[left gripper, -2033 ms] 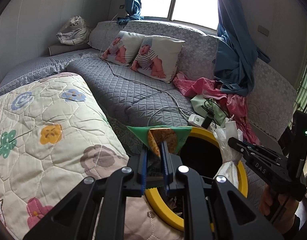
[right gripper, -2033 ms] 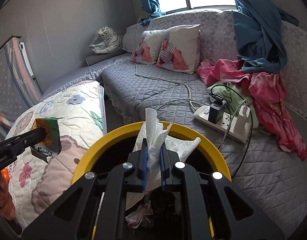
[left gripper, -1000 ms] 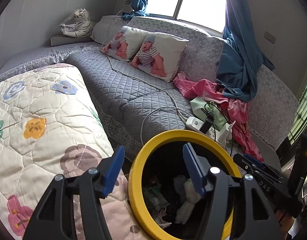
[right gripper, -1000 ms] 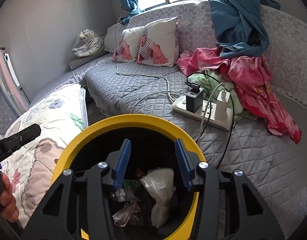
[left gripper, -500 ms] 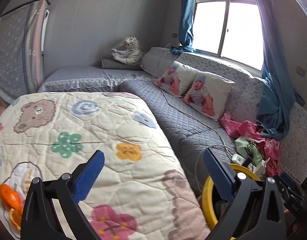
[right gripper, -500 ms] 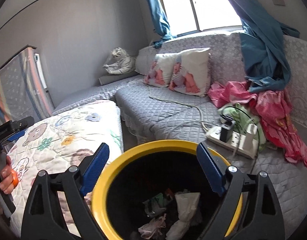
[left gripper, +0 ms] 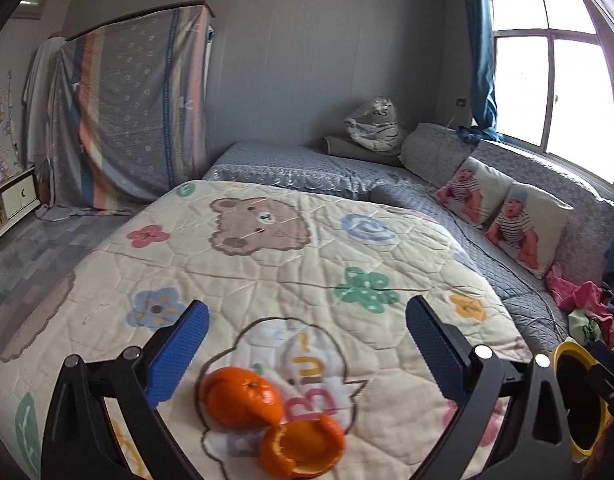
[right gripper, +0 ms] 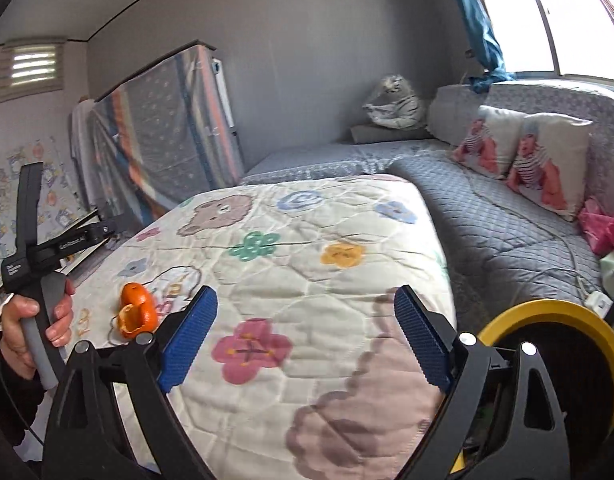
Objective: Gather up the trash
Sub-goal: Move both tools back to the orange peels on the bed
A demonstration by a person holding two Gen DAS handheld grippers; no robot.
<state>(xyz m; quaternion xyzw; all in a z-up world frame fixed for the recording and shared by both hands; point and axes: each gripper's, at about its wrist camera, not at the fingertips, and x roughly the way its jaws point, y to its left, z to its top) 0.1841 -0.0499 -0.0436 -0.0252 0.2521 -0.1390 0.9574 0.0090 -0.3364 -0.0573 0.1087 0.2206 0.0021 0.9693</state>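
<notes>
Orange peel pieces (left gripper: pixel 267 420) lie on the cream quilted bed cover (left gripper: pixel 307 264), just below and between my left gripper's open fingers. My left gripper (left gripper: pixel 307 344) is open and empty above the peel. The peel also shows in the right wrist view (right gripper: pixel 135 312), far left on the quilt. My right gripper (right gripper: pixel 305 334) is open and empty, over the quilt's near corner. The yellow-rimmed black bin (right gripper: pixel 555 320) stands at the right of it, and shows at the right edge of the left wrist view (left gripper: pixel 579 400).
A grey quilted sofa (right gripper: pixel 487 208) runs along the window wall with baby-print pillows (right gripper: pixel 547 160), pink clothes (right gripper: pixel 607 228) and a power strip (right gripper: pixel 599 300) with cables. A plush tiger (left gripper: pixel 375 124) sits in the corner. A covered rack (left gripper: pixel 135 120) stands at the far left.
Both grippers let their trash drop into the bin and opened wide. Both then swung left away from the bin, the left one now over the orange peel on the quilt.
</notes>
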